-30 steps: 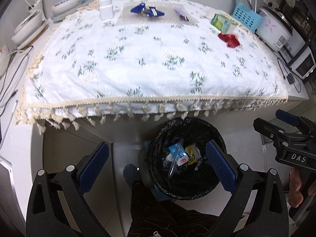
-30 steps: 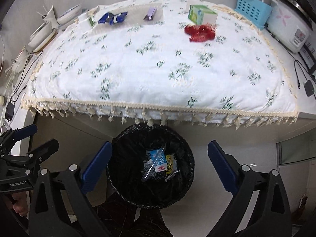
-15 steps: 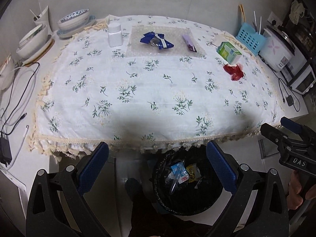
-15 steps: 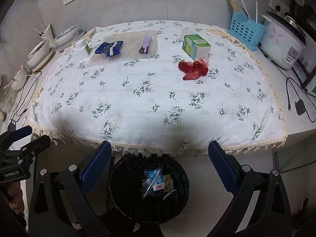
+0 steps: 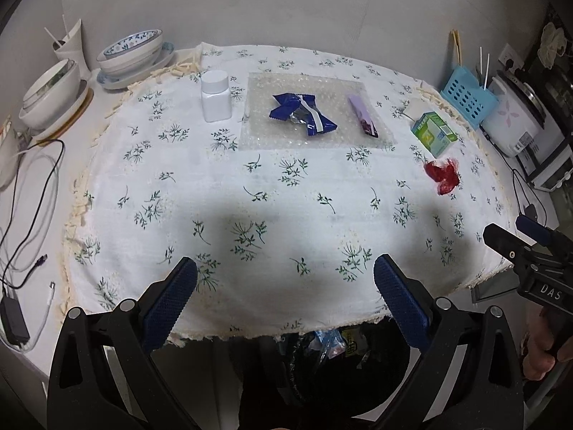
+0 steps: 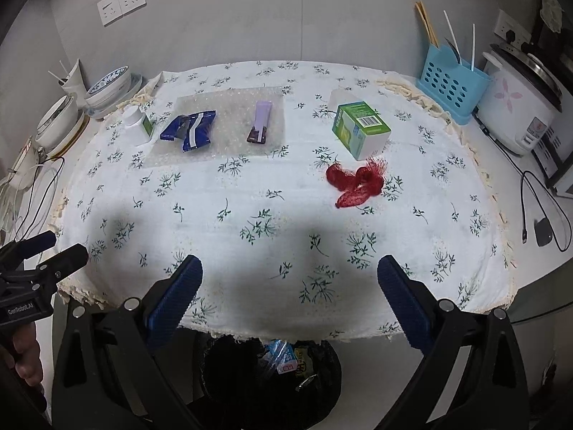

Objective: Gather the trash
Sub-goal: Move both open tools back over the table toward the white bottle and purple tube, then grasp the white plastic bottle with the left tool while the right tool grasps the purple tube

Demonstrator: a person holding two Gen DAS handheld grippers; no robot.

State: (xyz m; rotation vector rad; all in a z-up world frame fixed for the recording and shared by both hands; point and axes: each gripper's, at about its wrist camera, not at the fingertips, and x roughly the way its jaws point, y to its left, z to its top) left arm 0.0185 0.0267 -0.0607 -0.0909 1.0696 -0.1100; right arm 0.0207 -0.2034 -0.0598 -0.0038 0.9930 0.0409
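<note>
Below, the black bin [image 6: 322, 387] holds wrappers [image 6: 284, 360] — both tongs [image 5: 285, 295] [image 6: 290, 295] gape wide, empty.

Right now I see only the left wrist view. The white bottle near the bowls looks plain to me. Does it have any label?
Observer: Yes. In the right wrist view the white bottle carries a green label on the side that faces away from your camera.
Operator: Thank you. And is anything printed on top of the green box?
Observer: A barcode is printed on the top face of the green box, near its right edge.
</note>
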